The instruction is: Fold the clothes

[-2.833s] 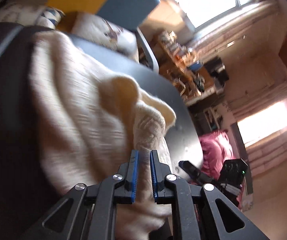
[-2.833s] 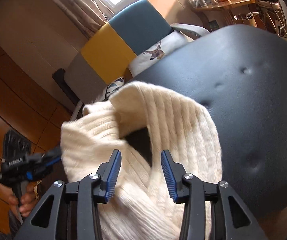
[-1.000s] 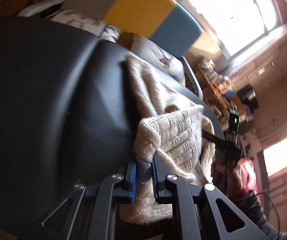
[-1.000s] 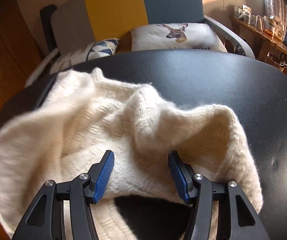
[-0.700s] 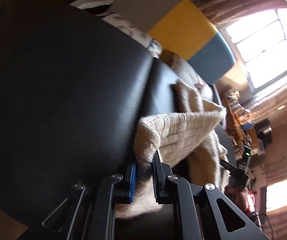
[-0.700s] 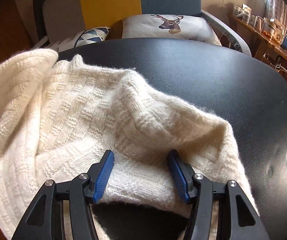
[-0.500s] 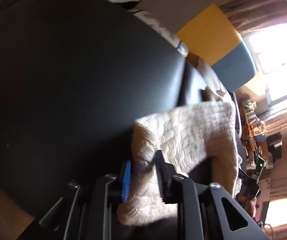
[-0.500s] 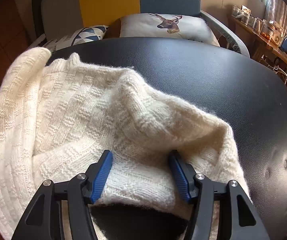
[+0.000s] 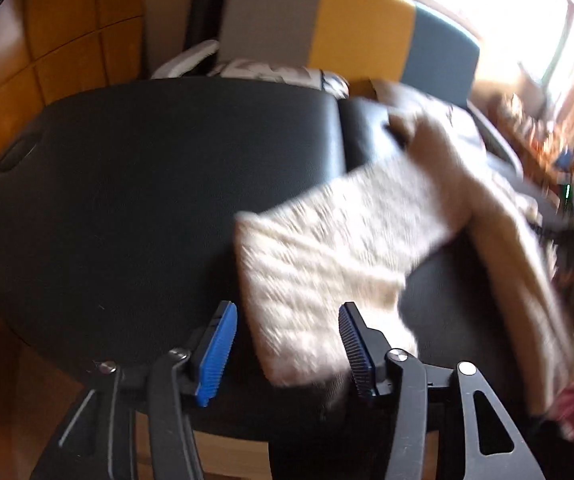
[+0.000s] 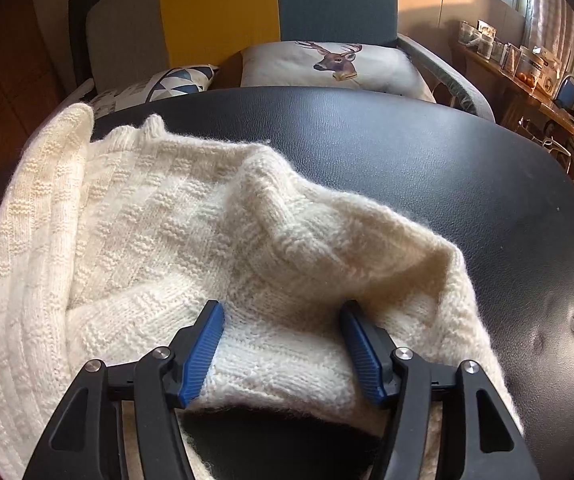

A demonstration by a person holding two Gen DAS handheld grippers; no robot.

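Your left gripper (image 9: 287,346) has its fingers spread wide, the cream sweater (image 10: 207,240) sleeve lying loose between them on the black surface (image 9: 127,200). Right gripper (image 10: 283,350) is spread too, straddling the hem. It's thick, floppy knit, so pinch the ribbed edges.

Each hand-held gripper (image 9: 287,344) is black with blue ribbed pads (image 10: 203,350).

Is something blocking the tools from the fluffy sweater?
Nothing visible. The sweater lies right between the open fingers of the right tool, and its sleeve reaches between those of the left tool. Only the black table lies around it.
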